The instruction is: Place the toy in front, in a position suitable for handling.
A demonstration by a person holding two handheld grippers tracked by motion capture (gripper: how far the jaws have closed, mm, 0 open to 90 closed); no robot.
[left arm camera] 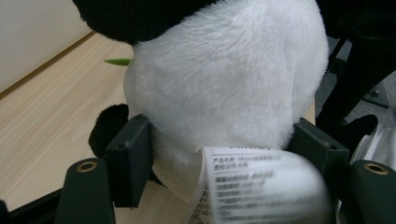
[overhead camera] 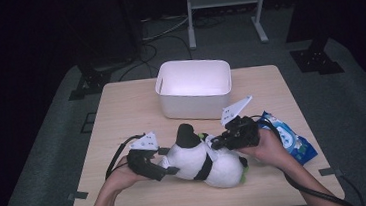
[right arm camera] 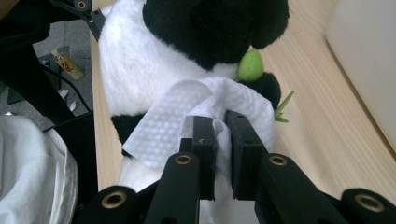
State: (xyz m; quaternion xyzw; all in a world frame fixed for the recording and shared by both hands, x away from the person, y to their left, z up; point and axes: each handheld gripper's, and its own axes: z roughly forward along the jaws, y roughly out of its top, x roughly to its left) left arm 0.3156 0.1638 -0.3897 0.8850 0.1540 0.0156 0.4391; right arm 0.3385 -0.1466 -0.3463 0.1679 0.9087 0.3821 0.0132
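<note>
At the near middle of the bench (overhead camera: 121,113) lay a plush panda (overhead camera: 203,159), its long axis running from about ten o'clock to four o'clock in the high view, the black head end toward the white bin (overhead camera: 194,88) and the white rump toward the person. A white wipe (right arm camera: 187,112) was draped over the panda's upper side, pressed against the fur near a small green leaf detail. The right gripper (overhead camera: 219,142) came in from three o'clock, its jaws drawn narrow and pinching a fold of that wipe, so the cloth sat directly under and ahead of its tips. The left gripper (overhead camera: 168,160) approached from nine o'clock with jaws spread wide on either flank of the white body, bracing it, a printed care label (left arm camera: 261,182) hanging between them. Judged from this, any wiping stroke would travel along the panda's long axis, with the right gripper the nearer one to the cloth. A blue packet (overhead camera: 287,139) lay at three o'clock, just beyond the right hand.
</note>
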